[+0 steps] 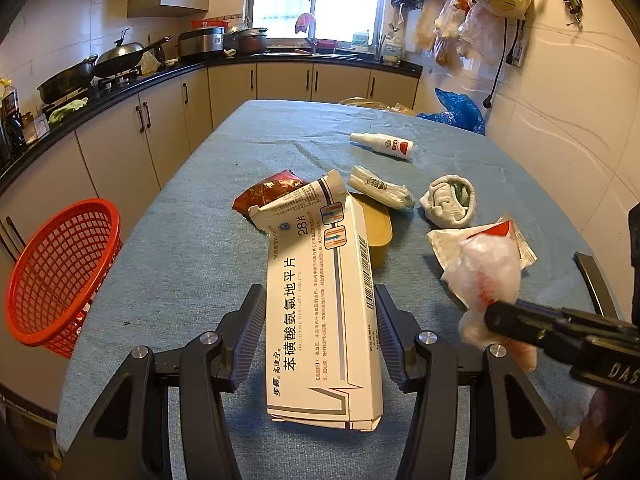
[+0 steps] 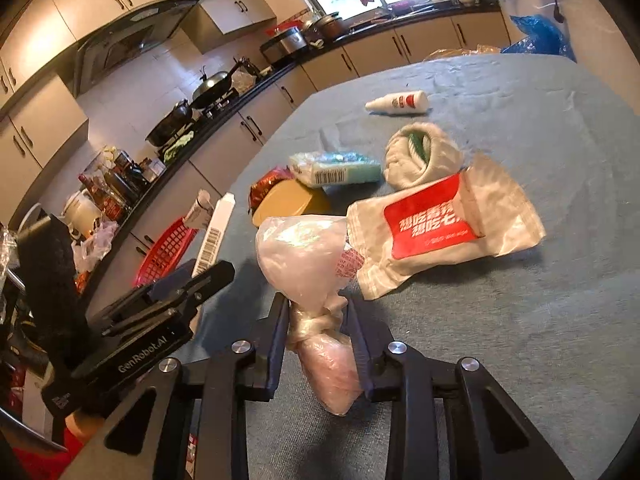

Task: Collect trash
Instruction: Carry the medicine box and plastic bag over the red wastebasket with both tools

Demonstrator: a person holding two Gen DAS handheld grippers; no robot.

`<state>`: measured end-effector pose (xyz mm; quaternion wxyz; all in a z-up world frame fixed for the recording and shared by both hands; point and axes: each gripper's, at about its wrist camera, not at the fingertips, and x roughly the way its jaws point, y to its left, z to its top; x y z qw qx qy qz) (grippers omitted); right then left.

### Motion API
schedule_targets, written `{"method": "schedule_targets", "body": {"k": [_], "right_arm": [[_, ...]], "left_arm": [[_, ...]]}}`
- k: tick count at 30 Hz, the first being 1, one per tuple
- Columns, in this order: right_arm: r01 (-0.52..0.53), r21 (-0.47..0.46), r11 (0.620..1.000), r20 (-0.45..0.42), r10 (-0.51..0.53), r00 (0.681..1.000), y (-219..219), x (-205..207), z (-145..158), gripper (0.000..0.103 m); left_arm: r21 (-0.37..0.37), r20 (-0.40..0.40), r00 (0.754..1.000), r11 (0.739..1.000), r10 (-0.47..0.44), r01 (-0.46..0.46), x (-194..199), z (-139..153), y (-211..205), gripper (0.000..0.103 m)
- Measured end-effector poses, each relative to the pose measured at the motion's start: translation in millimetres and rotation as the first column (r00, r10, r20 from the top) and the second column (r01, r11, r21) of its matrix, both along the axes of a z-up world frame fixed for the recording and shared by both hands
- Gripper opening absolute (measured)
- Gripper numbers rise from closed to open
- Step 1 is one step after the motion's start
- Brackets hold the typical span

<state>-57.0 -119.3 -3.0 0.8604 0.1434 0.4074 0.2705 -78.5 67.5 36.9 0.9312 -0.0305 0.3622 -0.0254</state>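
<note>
A long white medicine box (image 1: 316, 248) sits between the fingers of my left gripper (image 1: 318, 296), which is shut on its two long sides; the box tilts up off the blue tablecloth (image 1: 192, 248). In the right wrist view, my right gripper (image 2: 316, 304) is shut on the knotted neck of a clear plastic bag (image 2: 300, 252). The bag's bulging end rests against a white and red wrapper (image 2: 436, 224). The right gripper (image 1: 520, 320) also shows low on the right of the left wrist view, holding the plastic bag (image 1: 484, 272).
A red mesh basket (image 1: 60, 272) stands at the table's left edge. On the cloth lie a yellow container (image 2: 288, 200), a red snack packet (image 1: 268, 192), a tissue pack (image 2: 336, 168), a rolled white cloth (image 2: 420, 156) and a spray bottle (image 2: 400, 104). Kitchen counters run behind.
</note>
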Motion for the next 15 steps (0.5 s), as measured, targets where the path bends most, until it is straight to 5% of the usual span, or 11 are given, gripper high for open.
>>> {"method": "schedule_targets", "body": {"k": [15], "right_arm": [[0.026,0.017,1.000,-0.001,-0.026,1.000,-12.9,-3.8,2.1,0.032]], "left_arm": [[0.010,0.008,1.000,1.000,-0.012,0.012,-4.5,4.4,-7.0,0.052]]}}
